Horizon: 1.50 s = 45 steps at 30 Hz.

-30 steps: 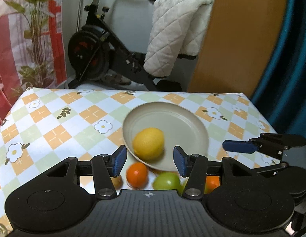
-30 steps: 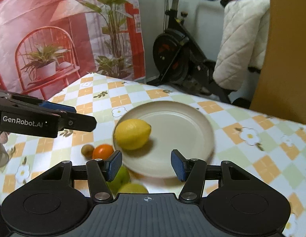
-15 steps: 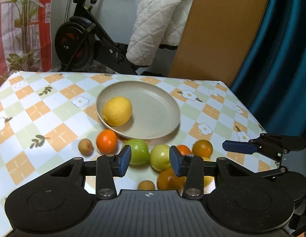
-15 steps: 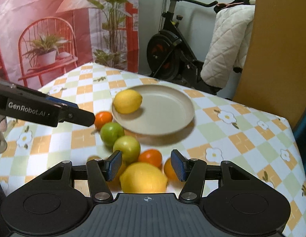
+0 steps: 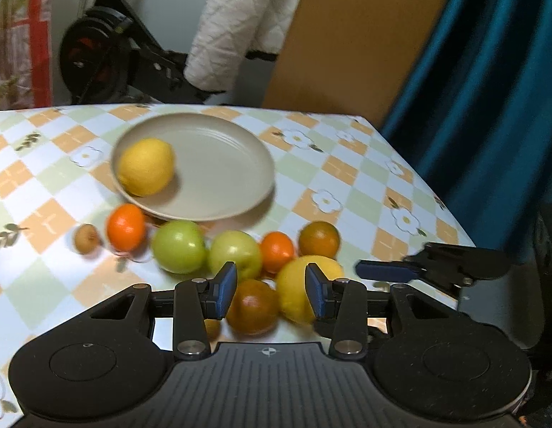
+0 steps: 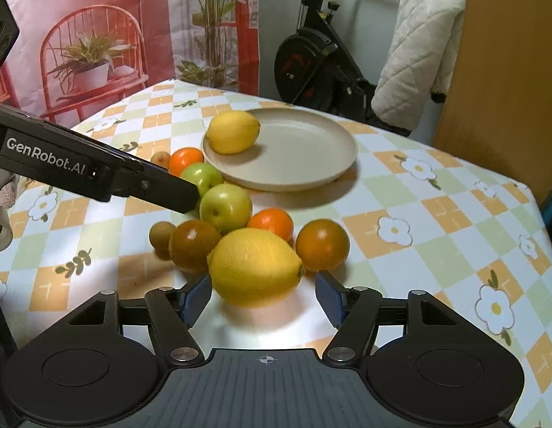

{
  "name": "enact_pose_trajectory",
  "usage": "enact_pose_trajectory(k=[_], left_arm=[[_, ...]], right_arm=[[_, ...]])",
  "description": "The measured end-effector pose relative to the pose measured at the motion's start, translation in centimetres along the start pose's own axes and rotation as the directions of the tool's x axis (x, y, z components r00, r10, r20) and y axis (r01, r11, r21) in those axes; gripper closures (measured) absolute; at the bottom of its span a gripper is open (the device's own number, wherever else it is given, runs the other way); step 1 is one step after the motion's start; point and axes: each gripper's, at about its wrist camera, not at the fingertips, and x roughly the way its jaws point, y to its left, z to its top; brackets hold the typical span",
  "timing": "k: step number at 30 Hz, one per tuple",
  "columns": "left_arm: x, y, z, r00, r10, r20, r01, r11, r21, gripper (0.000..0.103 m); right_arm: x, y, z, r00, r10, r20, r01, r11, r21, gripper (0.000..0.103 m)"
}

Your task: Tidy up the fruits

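One lemon [image 6: 233,132] sits on the plate [image 6: 311,174] while the rest of the fruit waits in a cluster on the checked tablecloth [image 6: 436,221], just in front of the plate. Both grippers have pulled back from the plate over the past second, bringing the loose pile into view: two green apples [image 6: 226,208], two oranges [image 6: 272,223], two darker orange-brown fruits [image 6: 322,244], small brown ones [image 6: 161,235] and a second lemon [image 6: 254,265]. The right gripper [image 6: 263,294] now hangs with its fingers wide open on either side of that second lemon, not touching it and holding nothing. The left gripper [image 5: 270,290] is likewise open and empty, poised above a dark fruit [image 5: 252,306] and the same lemon [image 5: 304,290]. A second ago the plate and its lemon filled both views, with only a few fruits showing at the near edge. The retreat suggests the first placement is finished and the second lemon is the likely next pick, with most of the job still ahead.
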Motion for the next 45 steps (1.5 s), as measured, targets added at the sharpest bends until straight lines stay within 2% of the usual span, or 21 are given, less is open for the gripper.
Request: enact_pose_trajectory(k=[7,17,24,36,45], left_arm=[[1.9,-1.1,-0.2,0.997,-0.058,-0.047,0.059,0.998,0.019,0.058],[3.6,-1.2,0.0,0.994,-0.08,-0.073,0.082,0.997,0.012,0.057],[4.6,-1.4,0.2,0.992,-0.094,-0.086,0.095,0.995,0.012,0.049],[4.5,-1.7,0.0,0.991,-0.099,-0.089,0.103,0.994,0.041,0.047],[3.0,-1.8,0.9,0.991,-0.13,-0.042,0.131,0.991,0.038,0.047]], right_arm=[[1.0,-0.4,-0.1,0.999,0.039,0.007,-0.039,0.999,0.009,0.041],[1.4,-0.8,-0.5,0.997,0.066,0.028,-0.067,0.997,0.031,0.044],[1.7,-1.0,-0.6,0.998,0.065,0.026,-0.066,0.996,0.06,0.043],[1.6,-1.0,-0.3,0.998,0.06,0.013,-0.061,0.992,0.112,0.044],[-0.2,-0.8,0.8,0.999,0.034,0.038,-0.038,0.994,0.101,0.044]])
